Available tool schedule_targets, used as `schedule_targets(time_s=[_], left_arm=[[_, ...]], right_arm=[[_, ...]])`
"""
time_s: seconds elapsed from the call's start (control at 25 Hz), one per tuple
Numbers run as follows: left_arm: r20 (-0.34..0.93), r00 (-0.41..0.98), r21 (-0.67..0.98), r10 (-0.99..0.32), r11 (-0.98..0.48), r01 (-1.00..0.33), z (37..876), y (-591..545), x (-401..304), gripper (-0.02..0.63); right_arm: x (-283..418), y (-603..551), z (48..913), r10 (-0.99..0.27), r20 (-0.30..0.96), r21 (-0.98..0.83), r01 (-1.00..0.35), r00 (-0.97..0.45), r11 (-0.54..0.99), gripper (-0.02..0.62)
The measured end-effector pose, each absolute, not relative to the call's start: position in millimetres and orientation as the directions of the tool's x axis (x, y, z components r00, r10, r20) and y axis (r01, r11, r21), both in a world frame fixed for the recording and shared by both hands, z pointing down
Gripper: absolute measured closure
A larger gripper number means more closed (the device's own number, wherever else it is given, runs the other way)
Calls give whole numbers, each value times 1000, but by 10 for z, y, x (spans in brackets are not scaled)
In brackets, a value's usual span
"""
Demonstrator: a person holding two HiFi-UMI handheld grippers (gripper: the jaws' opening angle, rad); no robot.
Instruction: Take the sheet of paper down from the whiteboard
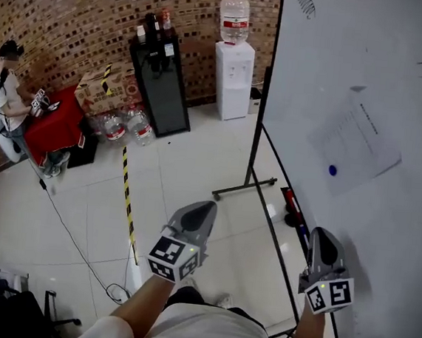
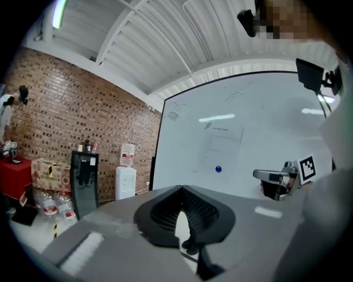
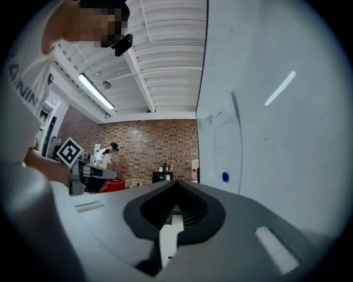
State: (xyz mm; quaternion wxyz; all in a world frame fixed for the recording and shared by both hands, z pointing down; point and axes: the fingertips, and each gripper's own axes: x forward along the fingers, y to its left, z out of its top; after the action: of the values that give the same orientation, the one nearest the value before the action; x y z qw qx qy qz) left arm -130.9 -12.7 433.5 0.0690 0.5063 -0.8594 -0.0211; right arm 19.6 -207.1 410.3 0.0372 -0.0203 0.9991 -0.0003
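Observation:
A white sheet of paper [image 1: 356, 143] hangs on the whiteboard [image 1: 382, 240] at the right, pinned by a blue magnet [image 1: 333, 169] near its lower left corner. My left gripper [image 1: 206, 206] is shut and empty, out over the floor to the left of the board. Close to the board's lower edge, my right gripper [image 1: 319, 231] is also shut and empty, below the sheet and apart from it. In the left gripper view the paper [image 2: 223, 144] and magnet [image 2: 218, 169] lie ahead beyond the shut gripper [image 2: 181, 189]. The right gripper view looks along the board past the paper [image 3: 226, 148].
The whiteboard's stand foot [image 1: 243, 189] reaches onto the tiled floor. A water dispenser [image 1: 233, 77], a black cabinet [image 1: 160, 87] and water bottles [image 1: 126, 127] line the brick wall. A person [image 1: 6, 100] stands at a red table [image 1: 56, 123]. Yellow-black tape [image 1: 127, 193] crosses the floor.

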Motion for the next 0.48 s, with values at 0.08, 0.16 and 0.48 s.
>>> schedule_targets(time_s=[0.08,0.16,0.48], left_arm=[[90,-426,101,-900,434,-895,4268,-386,-1378,600],[89,-367,100,-926,374,-922,4251,-648,-1447,600],[79,-77,99,-994,85,-991,4171,-1963,-1957,600]], right_arm=[[259,-2247,4065,-105,-74,-2,-105,-992,994,589],[296,-2384,4046,-163,-70,1,-164,-984,986,589],[73,-3055,3850,-412,-72,28,-415,-908,910,589]])
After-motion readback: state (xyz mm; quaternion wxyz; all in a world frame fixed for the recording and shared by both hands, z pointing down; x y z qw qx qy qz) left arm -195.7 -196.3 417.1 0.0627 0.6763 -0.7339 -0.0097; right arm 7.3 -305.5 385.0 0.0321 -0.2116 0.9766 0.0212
